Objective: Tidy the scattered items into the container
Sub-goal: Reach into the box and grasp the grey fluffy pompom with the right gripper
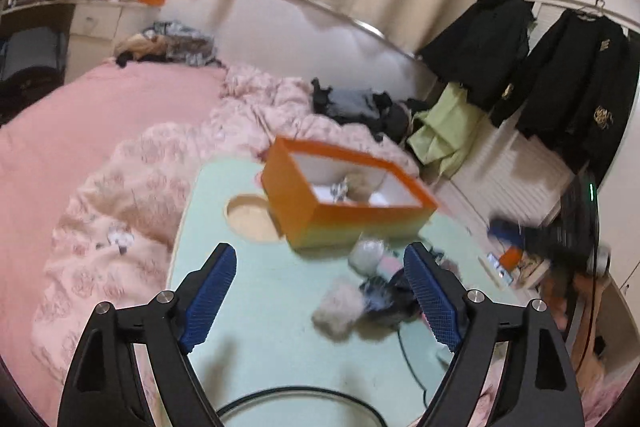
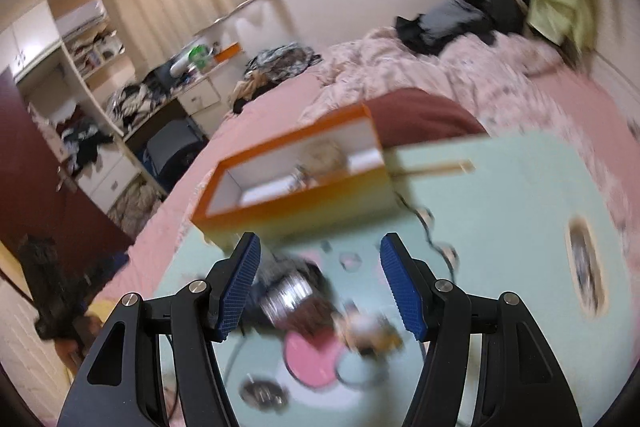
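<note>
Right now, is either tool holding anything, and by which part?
Nothing is held. The left tool and the right tool both stand open, with nothing between their pads; the scattered items lie on the table.

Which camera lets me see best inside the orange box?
The left wrist view. It looks down into the orange box, showing its white floor and a few small things already inside. The right wrist view shows the same box tilted and blurrier, so its inside is harder to read.
</note>
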Available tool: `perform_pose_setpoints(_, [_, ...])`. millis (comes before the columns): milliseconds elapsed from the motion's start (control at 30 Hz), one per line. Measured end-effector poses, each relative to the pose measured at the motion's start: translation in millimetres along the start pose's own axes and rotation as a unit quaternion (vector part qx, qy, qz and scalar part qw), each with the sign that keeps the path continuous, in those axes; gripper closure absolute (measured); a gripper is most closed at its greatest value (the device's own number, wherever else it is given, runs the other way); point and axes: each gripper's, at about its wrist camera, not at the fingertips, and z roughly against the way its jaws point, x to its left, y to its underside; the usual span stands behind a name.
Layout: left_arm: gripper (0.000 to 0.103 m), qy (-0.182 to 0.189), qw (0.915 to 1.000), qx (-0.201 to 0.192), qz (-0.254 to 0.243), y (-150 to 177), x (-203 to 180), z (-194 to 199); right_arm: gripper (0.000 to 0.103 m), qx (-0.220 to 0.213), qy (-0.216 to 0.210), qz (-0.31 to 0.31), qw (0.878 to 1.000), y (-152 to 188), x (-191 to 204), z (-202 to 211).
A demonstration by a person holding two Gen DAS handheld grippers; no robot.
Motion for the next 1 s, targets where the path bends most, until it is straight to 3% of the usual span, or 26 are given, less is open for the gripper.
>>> perform_pose_setpoints(67, [0.017, -0.007, 0.9999, 0.014, -0.003, 6.6, -1.7, -9.0, 0.040, 0.028, 0.011, 0.012, 0.999, -24.6, 12.2, -22.2])
perform_pose_setpoints(233, [0.016, -0.065, 0.9957, 0.046, -0.046, 22.4, -8.6, -31.4, 0.040, 0.113, 0.032, 0.045, 0.992, -74.9, 30.4, -103.8])
perform_pose_setpoints(333, [0.016, -0.076, 0.9932, 0.054, -0.069, 31.5, -12.7, -34.9, 0.040, 0.161, 0.076, 0.058, 0.982, -94.1, 31.3, -149.3])
perform_pose_setpoints(467, [0.016, -0.082, 0.9919, 0.053, -0.082, 35.6, -15.4, -34.1, 0.040, 0.219, 0.104, 0.069, 0.968, -102.5, 29.5, -197.2])
perform_pose_setpoints(600, [0.015, -0.073, 0.9931, 0.052, -0.075, 35.9, -14.0, -32.2, 0.040, 0.246, 0.150, 0.127, 0.949, -89.4, 41.8, -229.4])
perform_pose_setpoints(733, [0.015, -0.073, 0.9937, 0.054, -0.065, 37.2, -9.5, -32.3, 0.040, 0.235, 0.157, 0.140, 0.949, -88.9, 51.4, -239.2])
perform_pose_setpoints(867, [0.015, -0.063, 0.9953, 0.054, -0.049, 37.5, -4.8, -31.4, 0.040, 0.251, 0.187, 0.169, 0.935, -89.6, 58.0, -256.1])
perform_pose_setpoints(933, [0.015, -0.062, 0.9957, 0.052, -0.046, 37.4, -4.2, -30.9, 0.040, 0.262, 0.176, 0.149, 0.937, -89.1, 51.6, -259.8])
perform_pose_setpoints(1000, [0.015, -0.058, 0.9961, 0.052, -0.042, 37.4, -3.8, -31.0, 0.048, 0.260, 0.162, 0.126, 0.944, -90.2, 46.4, -255.9])
